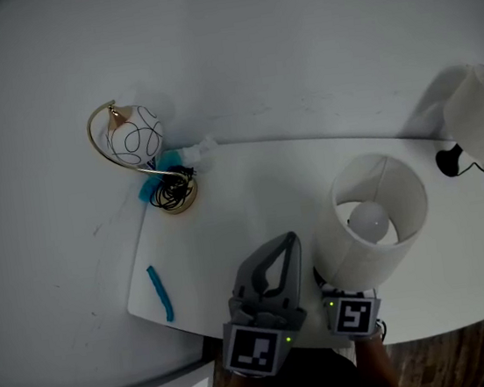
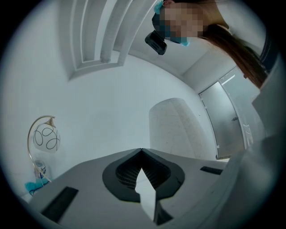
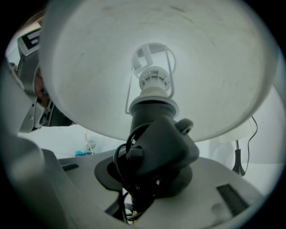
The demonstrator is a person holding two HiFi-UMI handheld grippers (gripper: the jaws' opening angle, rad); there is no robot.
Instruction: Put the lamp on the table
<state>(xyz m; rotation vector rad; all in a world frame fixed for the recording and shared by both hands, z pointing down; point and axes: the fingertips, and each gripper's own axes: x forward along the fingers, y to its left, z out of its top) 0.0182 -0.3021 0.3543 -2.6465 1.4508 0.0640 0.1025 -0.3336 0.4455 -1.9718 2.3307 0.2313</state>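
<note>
A lamp with a white drum shade (image 1: 377, 214) and a bulb inside stands over the front right of the white table (image 1: 250, 187). My right gripper (image 1: 349, 300) is shut on its black stem (image 3: 161, 143), where a black cord is coiled; the shade (image 3: 89, 67) fills the top of the right gripper view. Whether the lamp's base touches the table is hidden. Just left of the lamp, my left gripper (image 1: 286, 243) is shut and holds nothing, its tips (image 2: 142, 152) meeting.
A gold arc lamp with a patterned globe (image 1: 133, 136) stands at the table's back left corner, blue scraps by its base. A blue strip (image 1: 160, 292) lies near the front left edge. Another white-shaded lamp (image 1: 480, 117) with a black cord stands at the back right.
</note>
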